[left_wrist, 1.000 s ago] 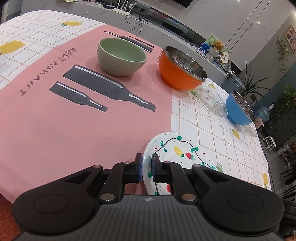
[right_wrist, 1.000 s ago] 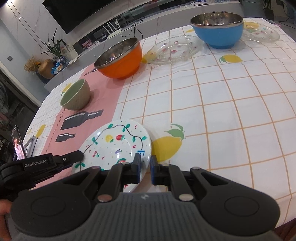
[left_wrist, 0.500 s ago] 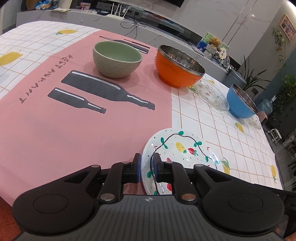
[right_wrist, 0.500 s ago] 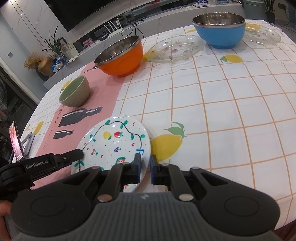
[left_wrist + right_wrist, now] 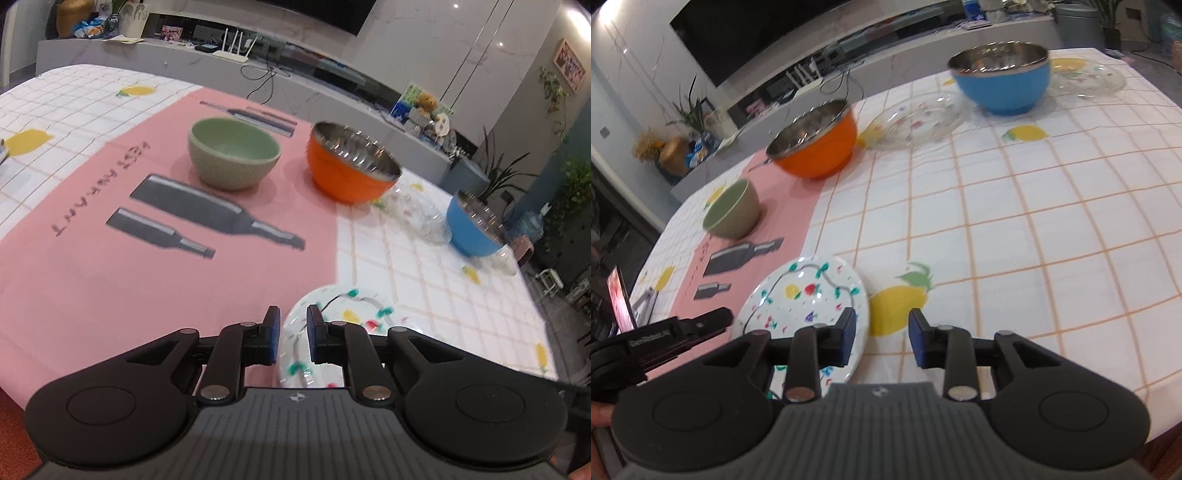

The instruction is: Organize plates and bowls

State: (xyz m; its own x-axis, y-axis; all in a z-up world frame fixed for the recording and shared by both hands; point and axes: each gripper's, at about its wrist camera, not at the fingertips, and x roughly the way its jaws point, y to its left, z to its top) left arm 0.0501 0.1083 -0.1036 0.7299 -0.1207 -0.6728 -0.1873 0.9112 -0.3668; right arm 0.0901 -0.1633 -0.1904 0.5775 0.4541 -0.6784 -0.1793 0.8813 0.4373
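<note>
The right gripper (image 5: 882, 338) hovers with fingers spread over the round white painted plate's (image 5: 805, 295) near rim; the orange steel-lined bowl (image 5: 818, 142) sits far ahead.

A home's living and dining room is shown. A table (image 5: 1052, 229) is covered by a lemon-print cloth (image 5: 1027, 192) and a pink mat (image 5: 92, 258), and is set with bowls (image 5: 234, 157) and plates (image 5: 809, 299). Behind it a long low console (image 5: 258, 77) is seen under a dark wall-mounted TV (image 5: 746, 33), with a router (image 5: 234, 42), cables, a toy bear (image 5: 426, 101), a framed picture (image 5: 570, 64) and potted plants (image 5: 498, 173) around it.
</note>
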